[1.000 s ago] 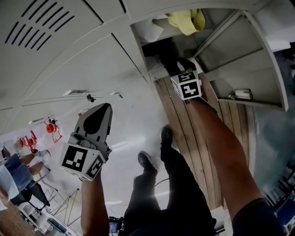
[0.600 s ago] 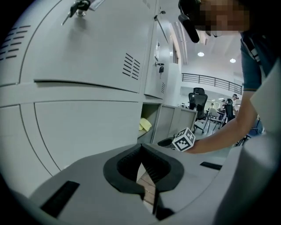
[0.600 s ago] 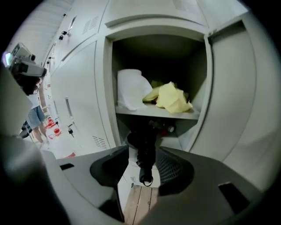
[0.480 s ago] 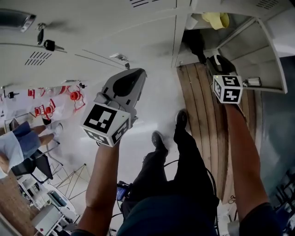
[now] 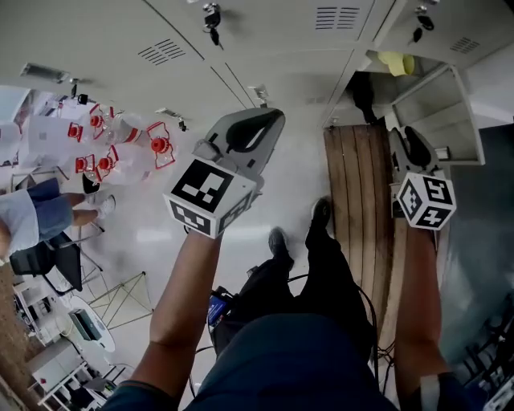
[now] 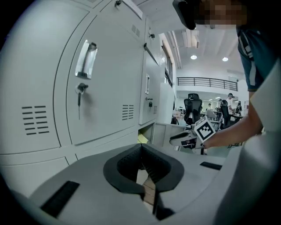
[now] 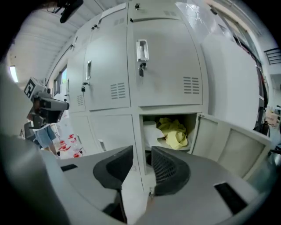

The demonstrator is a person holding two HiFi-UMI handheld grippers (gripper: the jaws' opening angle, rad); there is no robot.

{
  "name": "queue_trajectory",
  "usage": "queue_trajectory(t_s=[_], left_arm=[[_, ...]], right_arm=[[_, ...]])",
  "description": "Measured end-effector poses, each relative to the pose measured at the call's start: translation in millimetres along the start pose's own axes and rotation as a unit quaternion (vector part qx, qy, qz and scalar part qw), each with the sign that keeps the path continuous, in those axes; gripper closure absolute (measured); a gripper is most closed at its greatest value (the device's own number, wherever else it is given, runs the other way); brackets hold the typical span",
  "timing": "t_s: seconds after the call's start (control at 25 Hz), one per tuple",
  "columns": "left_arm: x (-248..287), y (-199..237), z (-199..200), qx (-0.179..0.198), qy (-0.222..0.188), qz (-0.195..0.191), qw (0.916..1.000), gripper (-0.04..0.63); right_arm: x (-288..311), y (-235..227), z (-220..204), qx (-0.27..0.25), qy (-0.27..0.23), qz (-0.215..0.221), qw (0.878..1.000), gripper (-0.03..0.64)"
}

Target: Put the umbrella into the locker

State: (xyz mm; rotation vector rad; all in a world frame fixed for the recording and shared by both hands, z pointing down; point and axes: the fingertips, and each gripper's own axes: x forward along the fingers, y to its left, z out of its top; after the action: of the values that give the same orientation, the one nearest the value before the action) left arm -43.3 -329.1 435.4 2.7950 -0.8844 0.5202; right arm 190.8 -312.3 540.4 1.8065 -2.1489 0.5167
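The open locker is at the top right of the head view, its door swung out to the right. Inside, a yellow cloth and a white roll lie on the shelf. Below them sits a black thing, partly hidden, which may be the umbrella. My right gripper hangs in front of the locker and clear of it. Its jaws are closing with nothing between them. My left gripper is further left, before the closed doors, shut and empty.
Closed locker doors with keys fill the wall to the left. A wooden floor strip runs from the open locker toward my shoes. A seated person and red-and-white items are at the far left.
Both grippers have lifted and drawn back from the lockers. The right gripper, which was at the open locker's mouth, now hangs well short of it.
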Motion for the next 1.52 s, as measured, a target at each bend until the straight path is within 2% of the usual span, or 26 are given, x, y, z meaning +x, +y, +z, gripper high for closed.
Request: queue_trajectory(t_s=[0.4, 0.8, 1.24, 1.36, 1.52], left_arm=[[-106, -10, 65, 0.028, -0.047, 0.013, 0.9984, 0.577], [-185, -40, 126, 0.065, -0.120, 0.002, 0.9907, 0.577], [-255, -76, 147, 0.072, -0.151, 0.008, 0.9859, 0.577], [-269, -87, 148, 0.072, -0.153, 0.009, 0.9855, 0.577], [-281, -99, 147, 0.074, -0.155, 0.007, 0.9852, 0.577]], right_arm=[[-109, 97, 111, 0.000, -0.065, 0.052, 0.997, 0.501], [-202, 146, 203, -0.008, -0.131, 0.070, 0.989, 0.515], [-290, 192, 249, -0.016, -0.165, 0.100, 0.981, 0.526], [-306, 197, 250, -0.026, -0.159, 0.088, 0.983, 0.562], [-321, 202, 243, -0.034, -0.148, 0.078, 0.985, 0.569]])
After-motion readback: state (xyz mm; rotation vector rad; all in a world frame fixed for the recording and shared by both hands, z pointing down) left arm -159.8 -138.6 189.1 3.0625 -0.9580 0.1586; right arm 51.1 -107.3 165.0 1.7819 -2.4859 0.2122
